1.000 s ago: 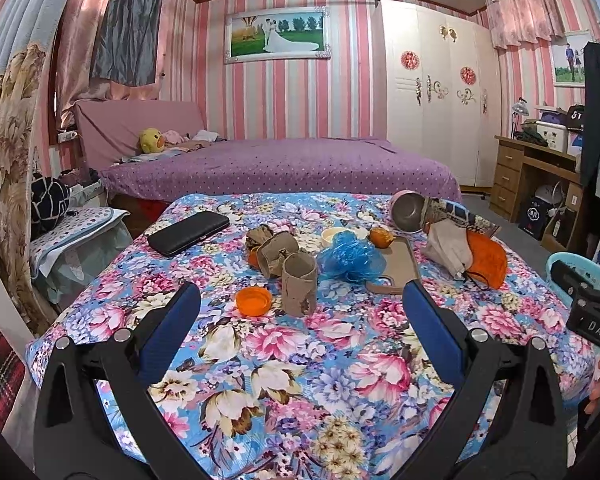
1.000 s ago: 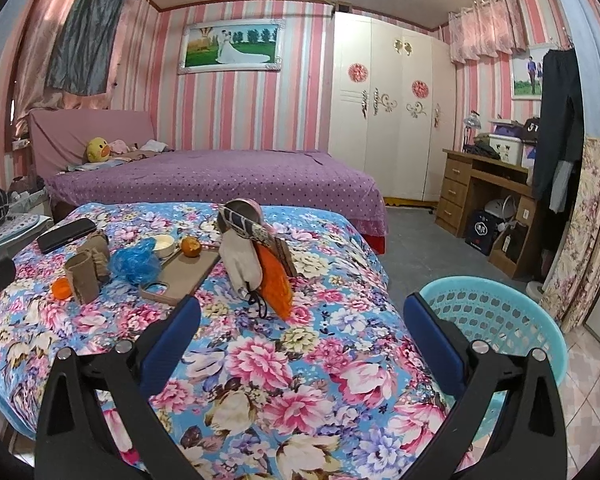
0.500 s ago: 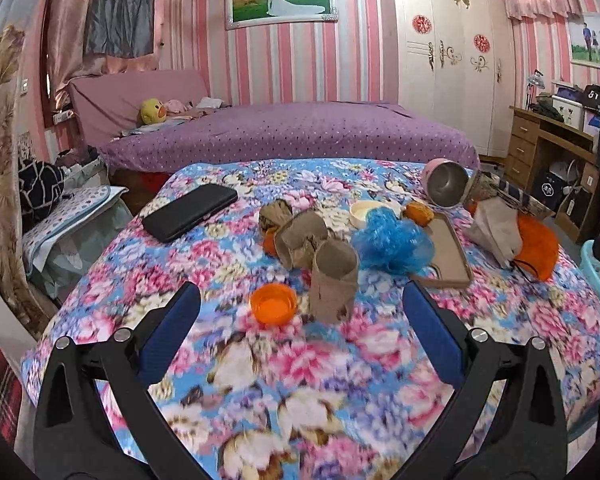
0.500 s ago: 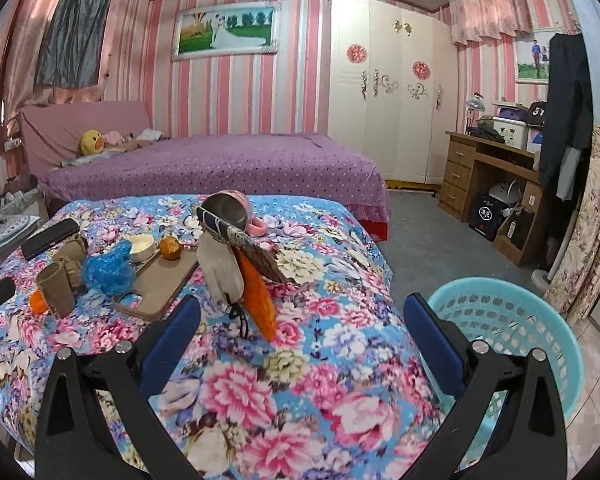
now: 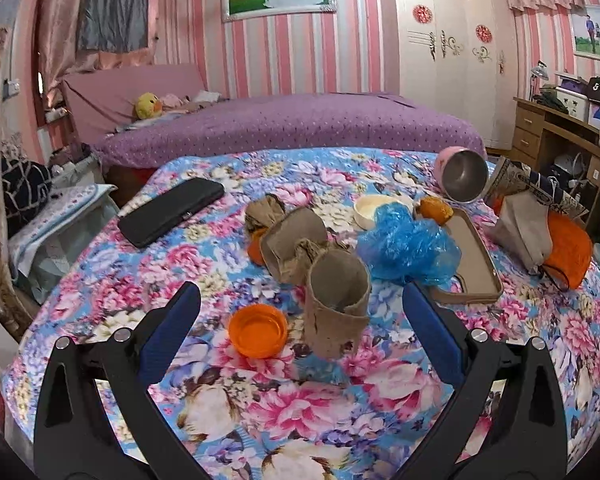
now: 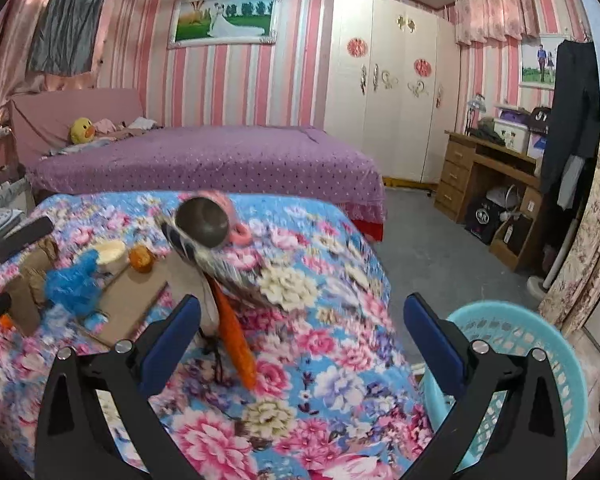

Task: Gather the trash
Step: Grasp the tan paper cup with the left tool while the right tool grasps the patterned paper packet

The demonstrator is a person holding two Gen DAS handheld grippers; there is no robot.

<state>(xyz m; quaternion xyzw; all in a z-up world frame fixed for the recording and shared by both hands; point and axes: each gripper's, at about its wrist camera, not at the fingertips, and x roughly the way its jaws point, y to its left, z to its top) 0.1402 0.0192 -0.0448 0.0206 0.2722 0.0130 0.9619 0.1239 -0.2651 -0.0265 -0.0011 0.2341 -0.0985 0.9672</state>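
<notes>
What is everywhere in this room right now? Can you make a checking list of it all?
Surface: flowery quilt covering the bed.
Job's things: upright brown paper cup, orange lid beside it, crumpled brown paper, blue plastic bag; turquoise basket on the floor.
Clutter: black phone, metal bowl, tray, orange peel, white dish.
Grippers: left tool open, facing the cup; right tool open, holding nothing.
Cables: nothing seen.
Surroundings: purple bed, wardrobe, wooden desk.
</notes>
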